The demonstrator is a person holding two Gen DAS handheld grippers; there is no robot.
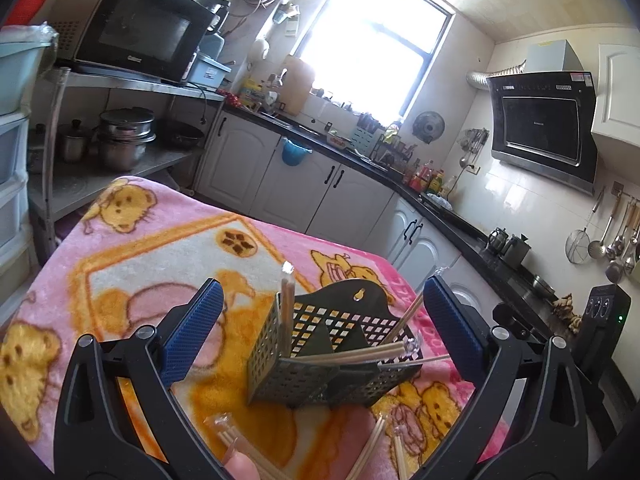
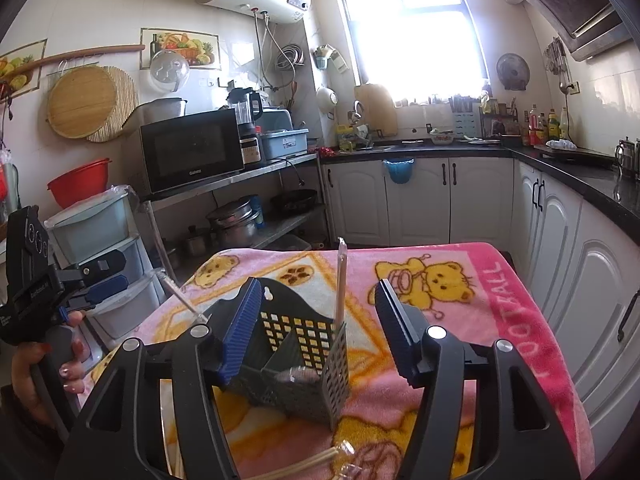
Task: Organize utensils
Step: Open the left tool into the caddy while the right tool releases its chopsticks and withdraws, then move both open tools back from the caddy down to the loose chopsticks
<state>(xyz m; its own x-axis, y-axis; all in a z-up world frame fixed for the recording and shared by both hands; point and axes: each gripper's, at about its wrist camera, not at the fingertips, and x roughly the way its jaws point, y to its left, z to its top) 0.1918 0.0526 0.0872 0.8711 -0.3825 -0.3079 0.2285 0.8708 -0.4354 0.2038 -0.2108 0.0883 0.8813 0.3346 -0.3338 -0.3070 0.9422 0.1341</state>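
Note:
A dark perforated utensil holder (image 1: 320, 376) (image 2: 296, 360) stands on a pink cartoon-bear blanket (image 1: 160, 248) (image 2: 480, 340) spread over the table. One wrapped chopstick pair (image 1: 287, 304) (image 2: 341, 280) stands upright in it, and other pairs (image 1: 352, 354) lie slanted across its compartments. More wrapped chopsticks (image 1: 240, 448) (image 2: 312, 462) lie loose on the blanket in front. My left gripper (image 1: 322, 320) is open wide with the holder between its blue pads, neither touching. My right gripper (image 2: 318, 320) is open around the holder too; its left pad (image 2: 240, 328) is close to the holder's side.
White cabinets (image 2: 420, 200) under a black counter (image 1: 460, 220) run along the back and right. A metal shelf holds a microwave (image 2: 192, 156) and pots (image 1: 124, 140). Plastic drawers (image 2: 100, 232) stand left of the table. A hand (image 2: 72, 360) holds the left gripper.

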